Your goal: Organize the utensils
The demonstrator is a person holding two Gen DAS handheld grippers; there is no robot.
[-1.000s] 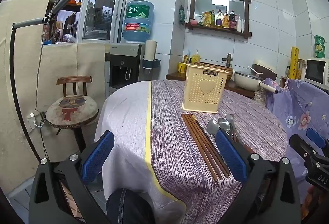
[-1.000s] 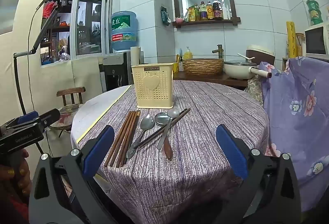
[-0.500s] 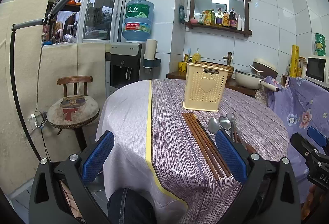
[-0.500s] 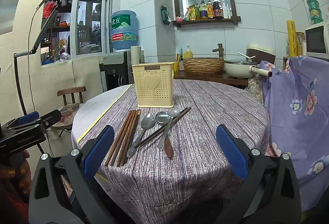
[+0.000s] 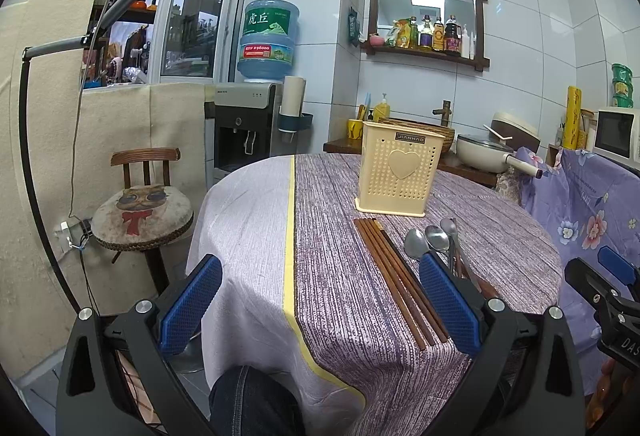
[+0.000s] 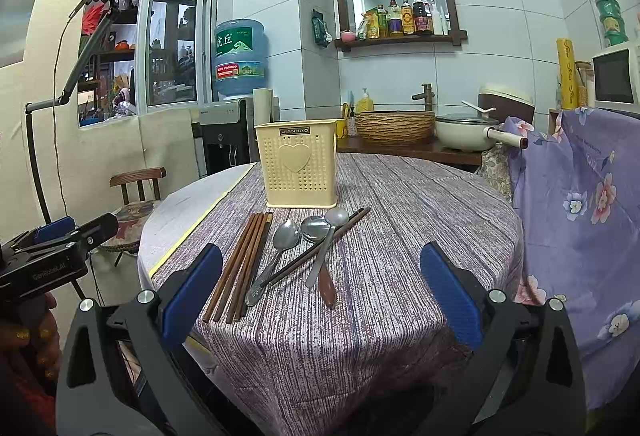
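On the round tabletop covered with a purple striped cloth, a yellow basket with a heart on its front stands upright at the far side. Just near of it lie the utensils. A bundle of brown chopsticks lies side by side, long way running from near to far, with the far ends almost at the basket. To the right of them lie three metal spoons with their bowls toward the basket and their handles toward the near edge. One dark chopstick lies slanted across the spoons, its far end pointing right.

The right wrist view shows every utensil in full. In the left wrist view the bundle shows well, but the spoon handles are hidden behind a blue pad. Only the left view shows the white part of the cloth with a yellow stripe, a stool with a cat picture at far left, and a knee in jeans at the bottom.

The left gripper has its jaws wide open and holds nothing. The right gripper also has its jaws wide open and holds nothing. Both hang off the near edge of the tabletop, apart from the utensils.
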